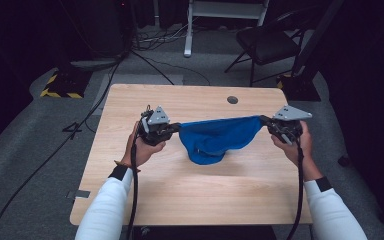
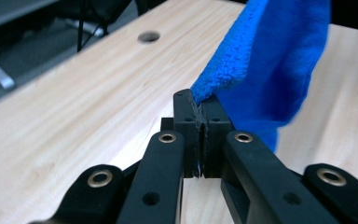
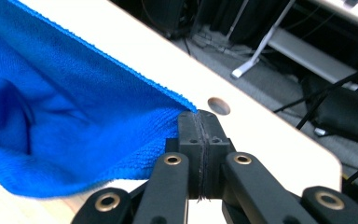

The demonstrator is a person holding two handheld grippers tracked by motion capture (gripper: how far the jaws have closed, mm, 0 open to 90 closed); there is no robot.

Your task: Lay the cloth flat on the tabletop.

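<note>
A blue cloth (image 1: 215,139) hangs stretched between my two grippers above the wooden table (image 1: 190,195), and its lower part sags down towards the tabletop. My left gripper (image 1: 174,128) is shut on the cloth's left corner. In the left gripper view the jaws (image 2: 198,122) are pressed together with the blue cloth (image 2: 270,70) coming out of their tips. My right gripper (image 1: 266,121) is shut on the right corner. In the right gripper view the closed jaws (image 3: 199,126) pinch the hem of the cloth (image 3: 70,126), which spreads away to the left.
A round cable hole (image 1: 232,99) lies in the table's far side. A black chair (image 1: 267,42) and a white frame (image 1: 200,20) stand on the floor beyond the table. Cables (image 1: 145,60) run across the floor at the back left.
</note>
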